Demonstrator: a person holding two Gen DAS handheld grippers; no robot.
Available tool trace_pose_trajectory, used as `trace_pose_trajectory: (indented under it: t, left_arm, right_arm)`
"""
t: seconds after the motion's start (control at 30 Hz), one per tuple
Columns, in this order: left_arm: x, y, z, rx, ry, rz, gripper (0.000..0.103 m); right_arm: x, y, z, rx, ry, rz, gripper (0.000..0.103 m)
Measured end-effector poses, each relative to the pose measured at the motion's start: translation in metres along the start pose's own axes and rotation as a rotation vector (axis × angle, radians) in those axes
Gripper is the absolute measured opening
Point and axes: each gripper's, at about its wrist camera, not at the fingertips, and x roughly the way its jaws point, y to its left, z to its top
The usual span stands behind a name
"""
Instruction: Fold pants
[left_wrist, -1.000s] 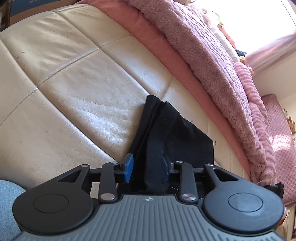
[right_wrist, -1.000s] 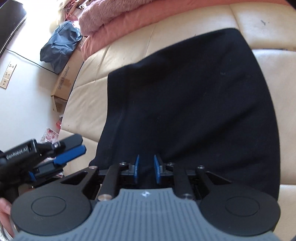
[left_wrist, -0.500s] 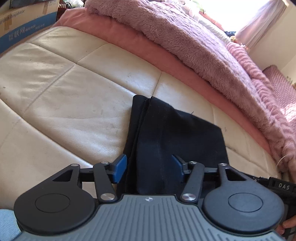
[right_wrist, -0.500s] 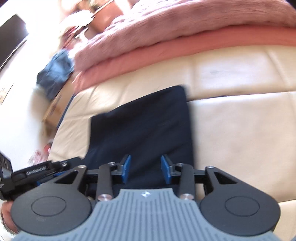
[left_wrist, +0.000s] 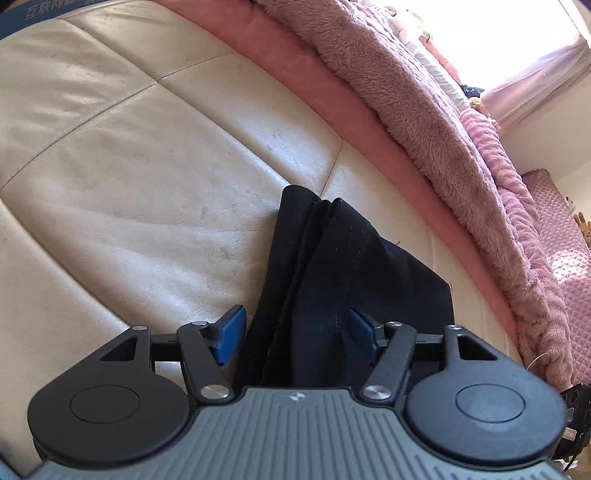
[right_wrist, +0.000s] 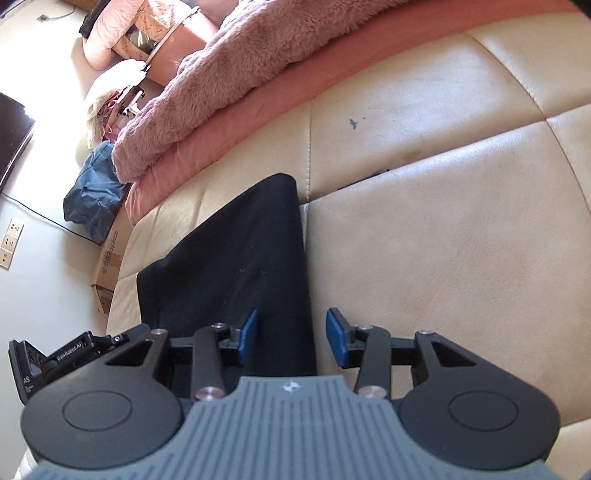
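Observation:
The black pants (left_wrist: 343, 280) lie folded flat on the cream leather cushion (left_wrist: 147, 192). In the left wrist view their layered folded edge runs away from me. My left gripper (left_wrist: 297, 334) is open, its blue pads astride the near end of the pants without pinching them. In the right wrist view the pants (right_wrist: 240, 258) stretch away as a dark slab. My right gripper (right_wrist: 291, 336) is open over their right edge, one pad above the fabric and one above bare cushion (right_wrist: 443, 240). The left gripper's body (right_wrist: 55, 362) shows at the lower left.
A pink fluffy blanket (left_wrist: 424, 122) on a salmon sheet (right_wrist: 266, 96) borders the far side of the cushion. A cardboard box (right_wrist: 110, 266), a blue bundle of cloth (right_wrist: 96, 192), wall sockets (right_wrist: 11, 240) and a dark screen (right_wrist: 11, 140) stand off the left end.
Both grippers opened and let go of the pants, which now lie folded on the cushion. The right gripper drew back and swung right, so the pants look narrower in its view.

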Motion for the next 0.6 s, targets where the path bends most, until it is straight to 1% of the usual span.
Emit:
trace_pose_trajectory:
  t: [0.2,0.27,0.33,0.4,0.5,0.6]
  left_arm:
    - [0.012,-0.002,0.010,0.039,0.008,-0.013,0.067]
    - [0.014,-0.003,0.011,0.052,0.013,-0.022,0.061]
    - [0.016,-0.003,0.012,0.059,0.015,-0.025,0.059]
    - [0.016,-0.003,0.013,0.067,0.016,-0.029,0.055]
    - [0.016,-0.004,0.013,0.076,0.016,-0.034,0.043]
    - [0.015,-0.006,0.014,0.095,0.008,-0.034,0.038]
  right_arm:
    - [0.014,-0.004,0.009,0.022,0.006,0.065,0.038]
    - [0.017,-0.008,0.012,0.039,0.008,0.089,0.037]
    - [0.022,-0.011,0.014,0.053,0.009,0.110,0.037]
    - [0.025,-0.013,0.016,0.060,0.010,0.120,0.032]
    - [0.026,-0.014,0.019,0.045,0.013,0.121,0.023]
    - [0.027,-0.012,0.019,0.026,0.013,0.122,0.018]
